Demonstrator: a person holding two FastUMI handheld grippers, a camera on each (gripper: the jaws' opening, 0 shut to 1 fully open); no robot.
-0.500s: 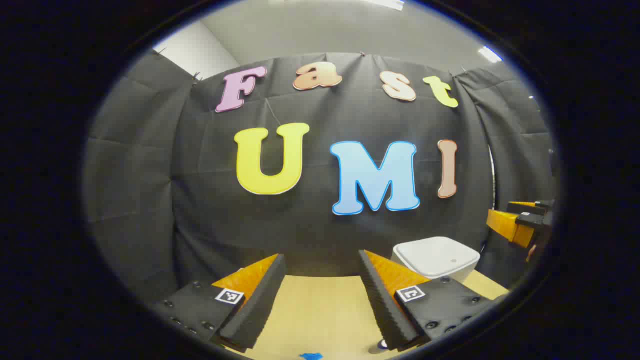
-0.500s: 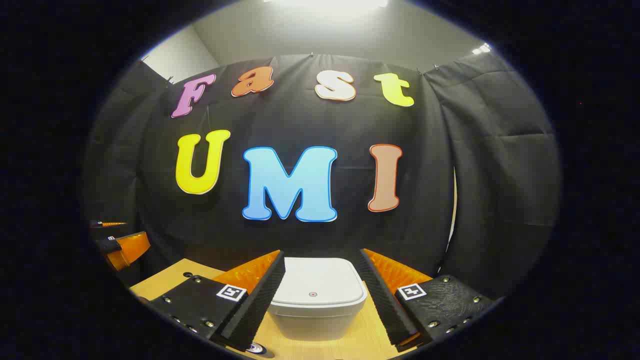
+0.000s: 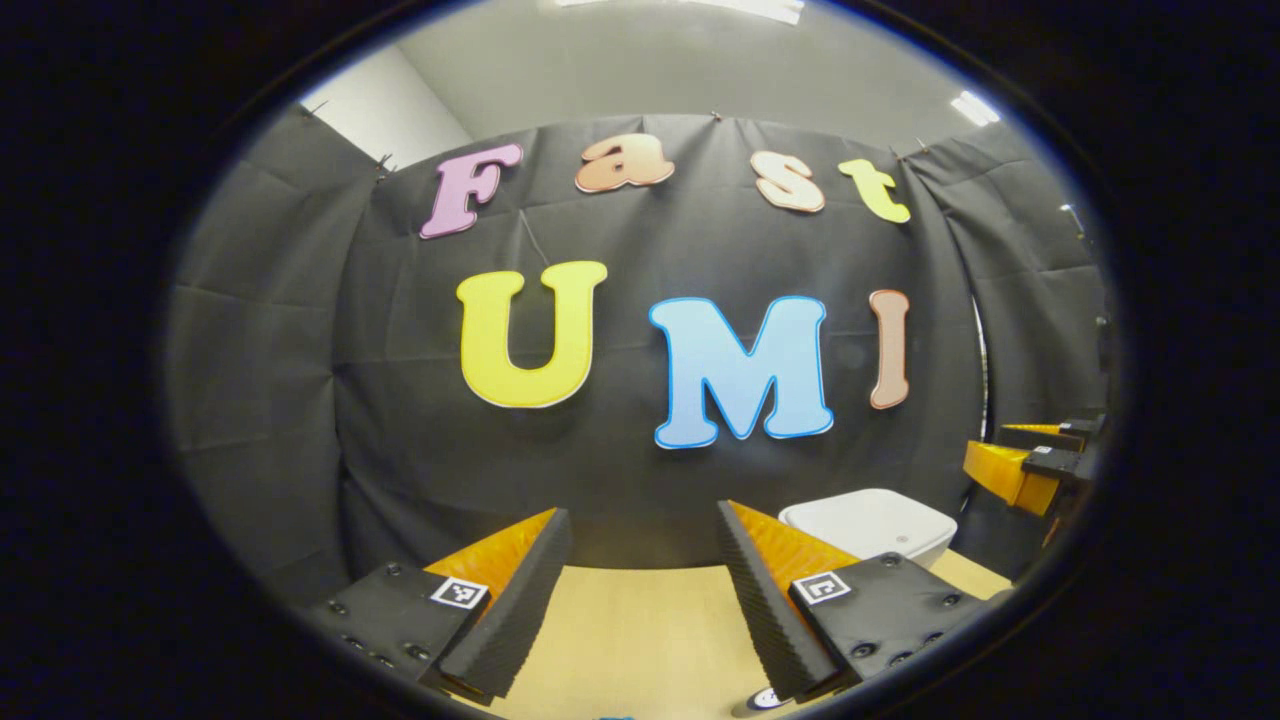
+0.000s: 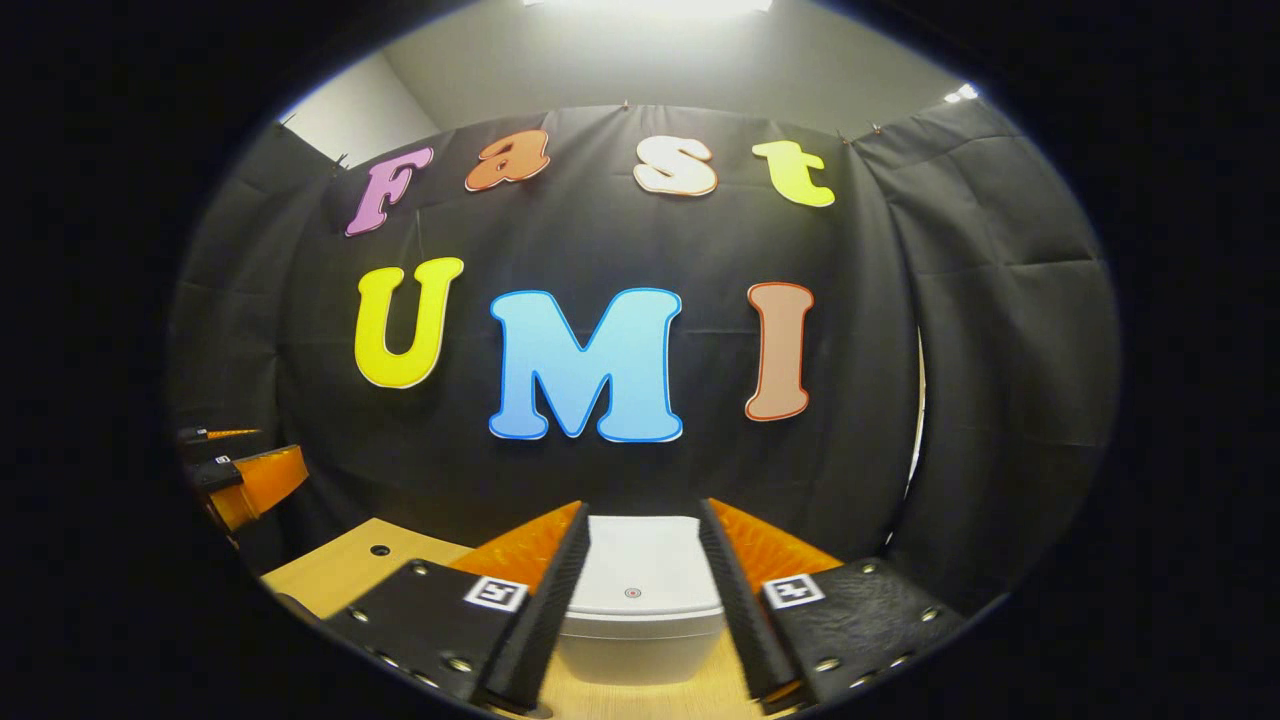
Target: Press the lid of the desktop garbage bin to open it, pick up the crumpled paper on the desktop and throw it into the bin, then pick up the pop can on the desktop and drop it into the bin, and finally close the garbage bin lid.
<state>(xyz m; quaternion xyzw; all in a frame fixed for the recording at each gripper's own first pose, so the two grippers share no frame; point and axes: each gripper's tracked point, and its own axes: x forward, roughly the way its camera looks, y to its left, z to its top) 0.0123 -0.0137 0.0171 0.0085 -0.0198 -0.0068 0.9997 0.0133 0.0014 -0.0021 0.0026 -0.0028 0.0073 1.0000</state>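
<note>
No brand or readable writing on the bin [image 4: 640,600]; square black-and-white marker tags on both grippers, nothing legible on them. White, rounded-square bin, lid [image 4: 640,565] down flat, contents hidden. Small round dot near the lid's front edge, otherwise plain and glossy. Standing on the light wooden table [image 4: 340,575] close to the black cloth wall [image 4: 960,400].

In the right gripper view, right gripper [image 4: 640,610] with jaws parted, narrower than the bin, fingers [image 4: 545,610] overlapping the lid's left and right edges from above; contact not clear. Left gripper [image 4: 235,480] at the far left edge, well apart from the bin.

In the left gripper view, left gripper [image 3: 640,600] with jaws wide apart, nothing between them but bare table [image 3: 640,630]. Bin [image 3: 870,525] off to the right, partly behind the right-hand finger [image 3: 765,600]. Right gripper [image 3: 1030,465] at the far right edge, higher than the bin lid. Small round object at the bottom edge, too cut off to tell.
</note>
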